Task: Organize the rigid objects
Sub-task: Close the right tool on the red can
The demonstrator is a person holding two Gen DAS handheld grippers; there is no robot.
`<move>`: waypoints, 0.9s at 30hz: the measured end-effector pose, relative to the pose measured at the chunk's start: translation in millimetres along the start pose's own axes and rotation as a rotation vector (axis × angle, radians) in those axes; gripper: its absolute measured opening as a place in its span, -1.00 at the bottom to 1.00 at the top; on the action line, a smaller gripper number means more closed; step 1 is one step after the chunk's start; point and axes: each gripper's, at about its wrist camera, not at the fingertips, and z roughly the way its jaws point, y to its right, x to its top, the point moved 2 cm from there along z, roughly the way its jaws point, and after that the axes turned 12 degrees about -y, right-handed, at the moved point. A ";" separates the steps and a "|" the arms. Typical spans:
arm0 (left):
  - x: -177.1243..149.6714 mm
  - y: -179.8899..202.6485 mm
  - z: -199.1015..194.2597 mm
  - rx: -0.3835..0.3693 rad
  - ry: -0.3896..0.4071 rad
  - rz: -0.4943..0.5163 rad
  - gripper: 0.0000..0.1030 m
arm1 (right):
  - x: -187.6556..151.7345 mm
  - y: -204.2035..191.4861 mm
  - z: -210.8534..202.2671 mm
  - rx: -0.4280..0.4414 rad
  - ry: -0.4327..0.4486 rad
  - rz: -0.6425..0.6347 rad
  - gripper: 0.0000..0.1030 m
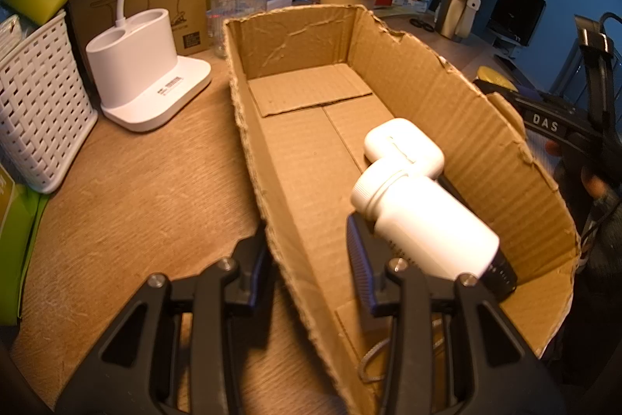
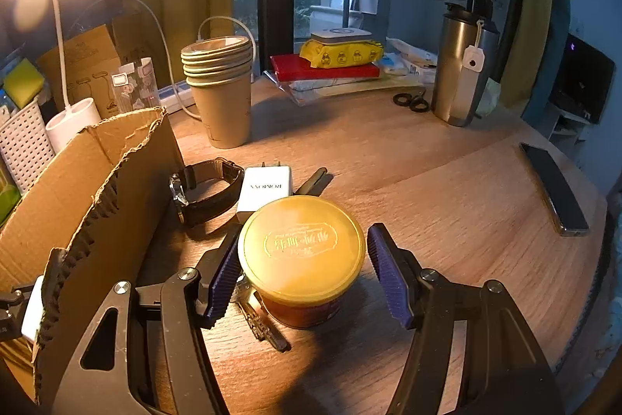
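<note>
A torn cardboard box (image 1: 447,96) lies open on the wooden table; it also shows at the left of the right wrist view (image 2: 77,189). Inside it lie a white bottle (image 1: 423,220) and a white earbud case (image 1: 404,150). My left gripper (image 1: 311,259) is open, its jaws standing either side of the box's left wall. My right gripper (image 2: 303,271) is open around a round can with a yellow lid (image 2: 301,247); the left pad is close to the can, the right pad apart. A watch (image 2: 206,193), a white charger (image 2: 264,193) and a key (image 2: 264,325) lie nearby.
A white lamp base (image 1: 144,72) and a white basket (image 1: 35,100) stand left of the box. Stacked paper cups (image 2: 221,92), a steel tumbler (image 2: 462,65), scissors (image 2: 412,102), a phone (image 2: 556,189) and a book pile (image 2: 330,65) are on the table.
</note>
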 end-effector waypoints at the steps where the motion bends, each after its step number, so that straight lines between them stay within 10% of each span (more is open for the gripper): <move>1: 0.0 0.0 0.0 0.000 0.000 0.000 -0.25 | 0.0 0.2 0.2 0.000 0.000 0.002 0.30; 27: 0.0 0.0 0.0 0.000 0.000 0.000 -0.25 | 4.3 -6.4 -40.5 0.017 0.100 -0.014 0.18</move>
